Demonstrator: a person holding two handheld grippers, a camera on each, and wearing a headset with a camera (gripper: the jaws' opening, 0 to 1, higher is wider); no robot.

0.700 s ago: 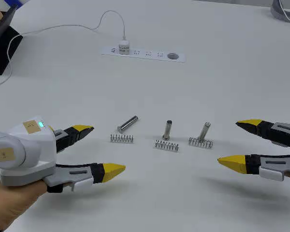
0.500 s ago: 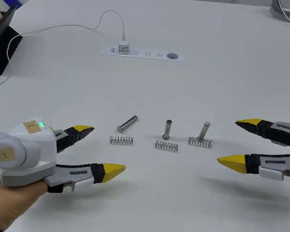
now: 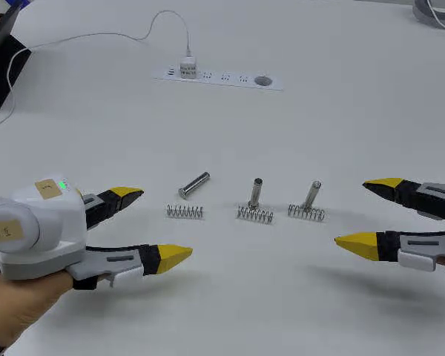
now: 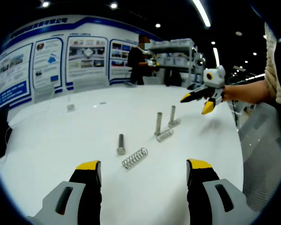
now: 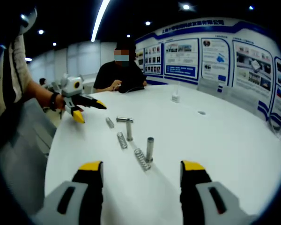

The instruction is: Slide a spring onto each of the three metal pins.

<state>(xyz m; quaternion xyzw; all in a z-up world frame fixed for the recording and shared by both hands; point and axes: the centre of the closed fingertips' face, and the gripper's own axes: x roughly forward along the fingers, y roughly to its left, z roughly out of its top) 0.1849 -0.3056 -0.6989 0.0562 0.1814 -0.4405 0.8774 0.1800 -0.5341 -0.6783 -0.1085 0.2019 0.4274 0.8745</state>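
Springs lie loose in a row mid-bench, none on a pin: left spring (image 3: 185, 212), middle spring (image 3: 254, 215), right spring (image 3: 306, 213). Just behind each is its pin: left pin (image 3: 194, 185) lying flat, middle pin (image 3: 256, 192) and right pin (image 3: 312, 194) standing. Left gripper (image 3: 166, 223) and right gripper (image 3: 350, 212) flank the row, jaws wide open, holding nothing. Power strip (image 3: 222, 78) lies toward the far edge.

I see the middle pin (image 3: 256, 192) standing upright; to its right the right pin (image 3: 312, 194) stands too, and to its left the left pin (image 3: 193, 185) lies flat. The left spring (image 3: 185, 212), middle spring (image 3: 254, 215) and right spring (image 3: 306, 213) lie loose, one just before each pin.
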